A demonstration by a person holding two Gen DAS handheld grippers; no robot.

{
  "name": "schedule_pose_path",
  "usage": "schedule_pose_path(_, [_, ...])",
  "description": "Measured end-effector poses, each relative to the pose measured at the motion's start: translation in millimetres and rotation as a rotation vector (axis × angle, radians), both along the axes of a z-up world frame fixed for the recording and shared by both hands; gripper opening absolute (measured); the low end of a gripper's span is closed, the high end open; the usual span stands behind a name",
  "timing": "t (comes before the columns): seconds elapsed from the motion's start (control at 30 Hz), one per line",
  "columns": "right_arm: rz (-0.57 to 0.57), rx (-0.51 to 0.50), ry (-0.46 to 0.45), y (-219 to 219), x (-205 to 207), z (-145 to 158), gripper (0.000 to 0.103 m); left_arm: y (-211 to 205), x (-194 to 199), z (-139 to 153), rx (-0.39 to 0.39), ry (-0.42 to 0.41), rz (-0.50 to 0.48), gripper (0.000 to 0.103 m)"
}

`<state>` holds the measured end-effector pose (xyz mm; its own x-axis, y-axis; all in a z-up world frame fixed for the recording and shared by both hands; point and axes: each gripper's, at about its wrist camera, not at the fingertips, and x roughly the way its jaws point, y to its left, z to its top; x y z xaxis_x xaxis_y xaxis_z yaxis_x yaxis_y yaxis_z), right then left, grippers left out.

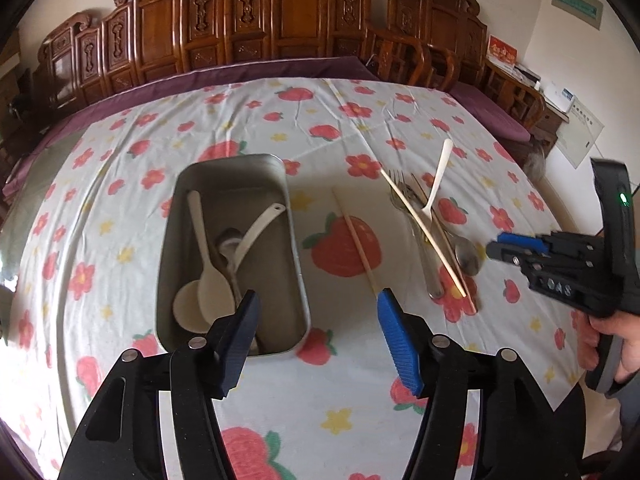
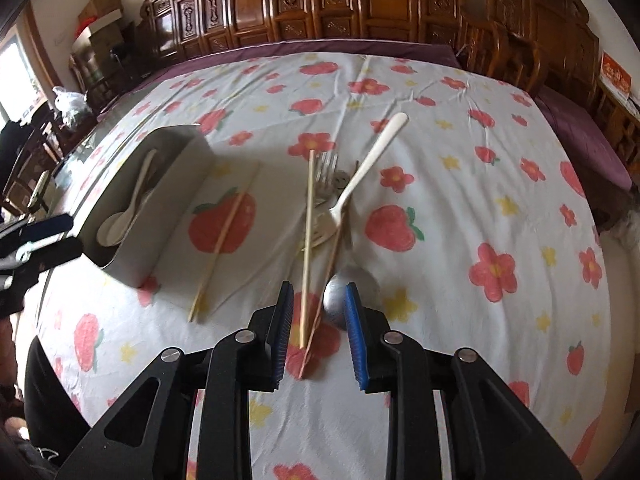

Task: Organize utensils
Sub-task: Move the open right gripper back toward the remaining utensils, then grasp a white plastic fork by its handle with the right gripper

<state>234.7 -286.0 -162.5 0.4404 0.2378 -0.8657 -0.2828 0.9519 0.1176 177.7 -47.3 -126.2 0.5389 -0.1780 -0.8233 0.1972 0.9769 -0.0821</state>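
A grey metal tray point(image 1: 276, 272) stands on the flowered cloth and holds white plastic spoons point(image 1: 208, 280) and a metal one. My left gripper point(image 1: 318, 300) hangs open over the tray's near right corner, nothing between its fingers. One chopstick point(image 1: 356, 240) lies alone beside the tray. Further right is a heap: metal forks point(image 2: 326, 172), a white plastic fork point(image 2: 360, 172), two chopsticks point(image 2: 307, 240) and a metal spoon point(image 2: 336, 296). My right gripper point(image 2: 319, 294) hovers low over the heap's near end, jaws narrowly apart around the chopstick ends, not pressing. The tray point(image 2: 160, 220) shows at left.
The strawberry-and-flower cloth point(image 2: 480, 200) covers a large table with a purple cover under it. Carved wooden chairs point(image 1: 404, 56) and panels line the far side. A person's hand point(image 1: 612, 344) holds the right gripper's handle at the right edge.
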Motion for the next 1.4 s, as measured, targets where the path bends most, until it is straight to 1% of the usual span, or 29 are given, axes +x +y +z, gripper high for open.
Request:
schedule_pose_path(0.23, [-0.023, 0.022, -0.002, 1.2, 44.5, -9.7, 0.028, -11.0, 7.2, -4.9, -0.003, -0.001, -0.001, 0.058])
schedule_pose_path(0.37, [-0.061, 0.067, 0.02, -0.3, 73.3, -23.2, 0.028, -15.2, 13.0, -6.9, -0.005, -0.001, 0.007, 0.058])
schedule_pose_path(0.53, [-0.079, 0.114, 0.06, 0.8, 95.2, -39.9, 0.028, -16.5, 16.0, -9.0, 0.005, 0.0, 0.009, 0.058])
schedule_pose_path(0.6, [-0.083, 0.119, 0.076, 2.5, 100.2, -45.8, 0.028, -16.6, 16.0, -10.0, 0.007, 0.003, 0.008, 0.058])
schedule_pose_path(0.63, [-0.084, 0.121, 0.079, 2.9, 100.3, -47.0, 0.028, -16.9, 15.6, -10.3, 0.009, 0.005, 0.008, 0.058])
schedule_pose_path(0.67, [-0.084, 0.129, 0.085, 3.5, 101.4, -49.2, 0.026, -17.2, 15.0, -11.0, 0.009, 0.007, 0.006, 0.058])
schedule_pose_path(0.73, [-0.074, 0.13, 0.087, 5.7, 101.0, -50.1, 0.011, -18.2, 14.2, -12.4, 0.011, 0.01, 0.002, 0.058])
schedule_pose_path(0.83, [-0.048, 0.135, 0.07, 5.7, 97.3, -44.9, 0.006, -21.4, 12.3, -15.7, 0.016, 0.016, -0.004, 0.058])
schedule_pose_path(1.13, [0.002, 0.089, 0.045, -8.5, 73.0, -10.0, 0.004, -42.2, 10.9, -27.8, 0.022, 0.027, -0.03, 0.058])
schedule_pose_path(1.27, [0.033, 0.07, 0.059, -16.1, 60.0, 0.1, 0.004, -54.9, 15.2, -38.1, 0.02, 0.049, -0.034, 0.058])
schedule_pose_path(1.4, [0.065, 0.071, 0.079, -19.0, 43.7, 3.7, 0.004, -65.0, 22.2, -50.9, 0.032, 0.071, -0.028, 0.053])
